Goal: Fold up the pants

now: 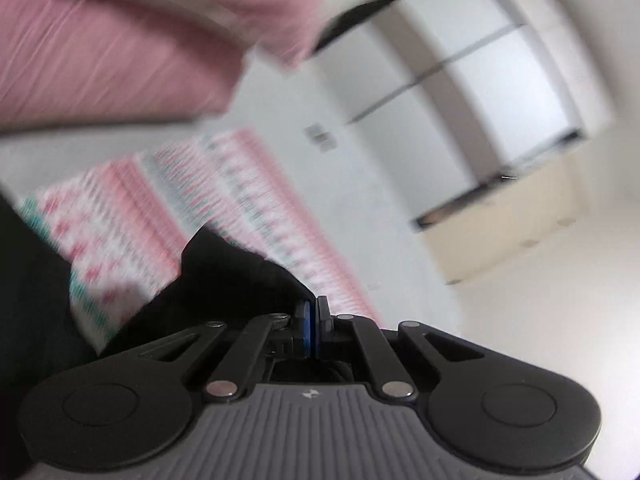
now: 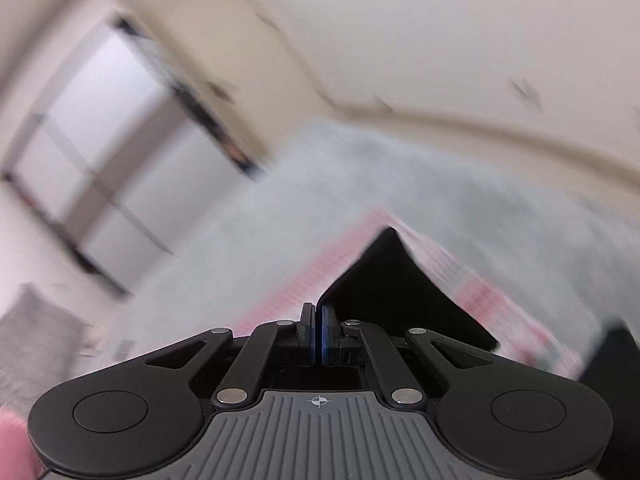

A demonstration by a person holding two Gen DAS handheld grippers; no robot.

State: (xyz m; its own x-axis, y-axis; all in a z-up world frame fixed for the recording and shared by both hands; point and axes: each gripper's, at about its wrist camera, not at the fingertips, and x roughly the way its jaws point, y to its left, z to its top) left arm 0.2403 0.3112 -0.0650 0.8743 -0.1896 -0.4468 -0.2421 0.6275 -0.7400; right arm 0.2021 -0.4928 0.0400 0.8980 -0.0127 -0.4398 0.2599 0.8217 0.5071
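Left wrist view: my left tool [image 1: 314, 316] is clamped on the black fabric pants [image 1: 224, 280] at lower centre, over a pink patterned sheet [image 1: 132, 208]. Right wrist view: my right tool [image 2: 318, 320] pinches their peaked edge [image 2: 388, 276]; pale wall [image 2: 440, 32] fills the upper frame.

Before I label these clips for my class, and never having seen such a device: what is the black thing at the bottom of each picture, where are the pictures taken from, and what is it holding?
A person holds one hand-held claw in each hand; each carries a camera looking forward along its fingers. One picture comes from the left claw, the other from the right claw. Both are shut on black pants, pinching the cloth above a patterned pink-and-white cover. The pink sleeve is the person's. Everything is blurred.
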